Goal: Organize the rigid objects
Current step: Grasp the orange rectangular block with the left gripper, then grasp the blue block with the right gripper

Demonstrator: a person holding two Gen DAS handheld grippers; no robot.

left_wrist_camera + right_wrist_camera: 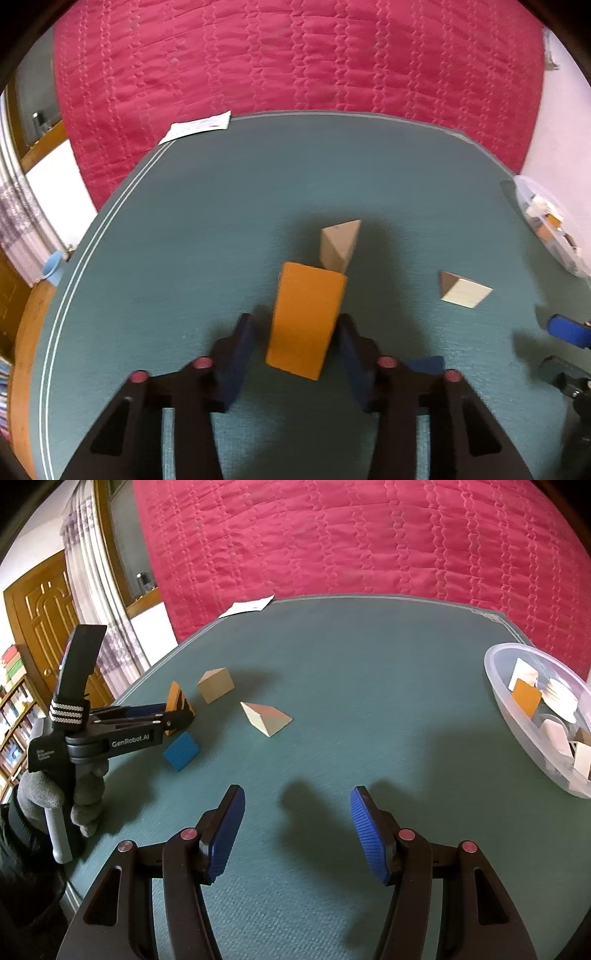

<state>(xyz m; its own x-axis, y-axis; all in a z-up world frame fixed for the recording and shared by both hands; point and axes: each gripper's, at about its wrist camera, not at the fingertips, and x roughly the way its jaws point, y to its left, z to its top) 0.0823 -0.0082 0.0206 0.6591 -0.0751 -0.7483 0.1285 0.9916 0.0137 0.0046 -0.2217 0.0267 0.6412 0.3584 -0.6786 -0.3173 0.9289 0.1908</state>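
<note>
Item: orange block (306,317), standing tilted on the green desk (207,221), between the jaws of the left gripper (297,345). In the left wrist view the right pad sits against the block's edge while a sliver of desk shows at the left pad; the right wrist view shows the fingers closed around it. Judged a fresh grasp, the block not yet lifted.

Item: right gripper (297,829). Jaws released, nothing between them, hovering over bare desk, likely waiting its turn.

Item: clear plastic bowl (496,675), at the desk's right edge, already holding orange and pale pieces; the probable destination.

Items loose on the desk: a tan wedge (341,245) just behind the orange block, touching or nearly so, and likely to be nudged on lifting; a pale wedge (465,290) between block and bowl, in the carrying path; a blue block (181,751) just beside the left gripper.

Other: a paper slip (195,127) at the far desk edge; red quilted bedcover (295,55) beyond.
</note>
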